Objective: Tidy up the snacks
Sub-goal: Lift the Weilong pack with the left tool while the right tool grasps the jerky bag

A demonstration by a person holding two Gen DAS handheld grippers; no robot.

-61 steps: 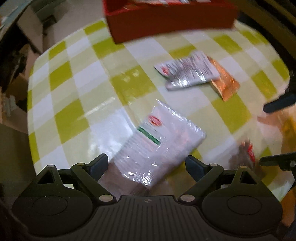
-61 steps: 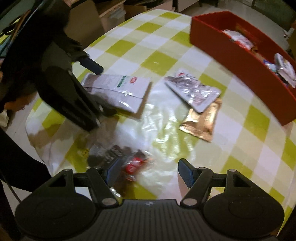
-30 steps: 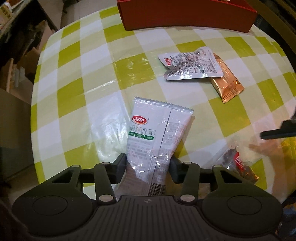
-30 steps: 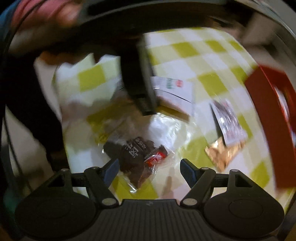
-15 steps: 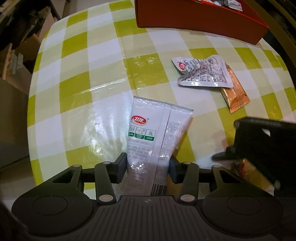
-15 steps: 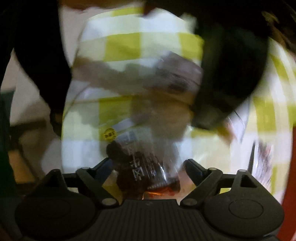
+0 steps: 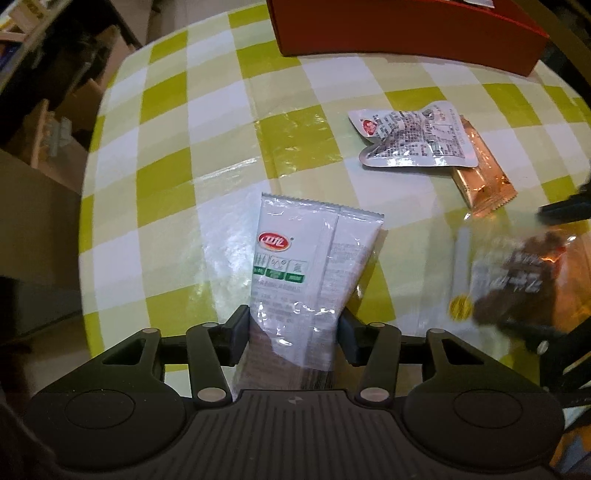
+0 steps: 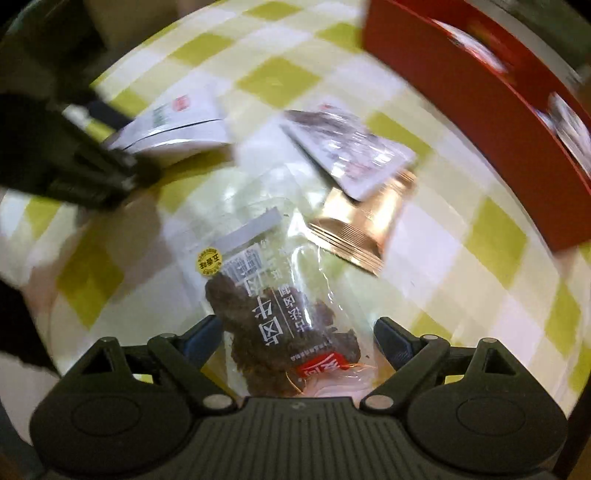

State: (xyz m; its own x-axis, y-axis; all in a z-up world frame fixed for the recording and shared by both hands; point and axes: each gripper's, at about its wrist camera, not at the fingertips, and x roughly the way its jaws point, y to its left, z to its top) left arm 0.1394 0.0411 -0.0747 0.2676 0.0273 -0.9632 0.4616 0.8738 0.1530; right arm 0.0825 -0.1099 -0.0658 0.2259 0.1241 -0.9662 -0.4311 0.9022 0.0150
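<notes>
**A:** quick q, where's everything rn? snacks esp.

**B:** ok so the left gripper (image 7: pixel 293 334) points down at the table (image 7: pixel 166 155), and the white pouch (image 7: pixel 314 266) w/ the red logo stands between its fingers (image 7: pixel 236 341). Bottom end sits in the jaws, top end leans away toward the red bin (image 7: pixel 406 33). The jaws are easing apart just now, but the pads are touching both edges of the pouch afaict, so I'd call it gripped.

**A:** and the right one?

**B:** right gripper (image 8: pixel 295 338) is spread wide, nothing clamped. The clear bag (image 8: pixel 280 317) of dark brown bits lies on the table between its fingers (image 8: pixel 395 343), w/ gaps on both sides. Yellow sticker near the bag's far end.

**A:** other stuff?

**B:** silver packet (image 7: pixel 413 138) lies partly on top of a copper packet (image 7: pixel 484 181), mid table, well apart from the pouch. The bin is at the far edge and has a few packets inside, too blurry to ID. In the right view the copper packet (image 8: pixel 362 225) is just beyond the clear bag, looks like the corners overlap, can't tell for sure. Right view is pretty smeared overall.
</notes>
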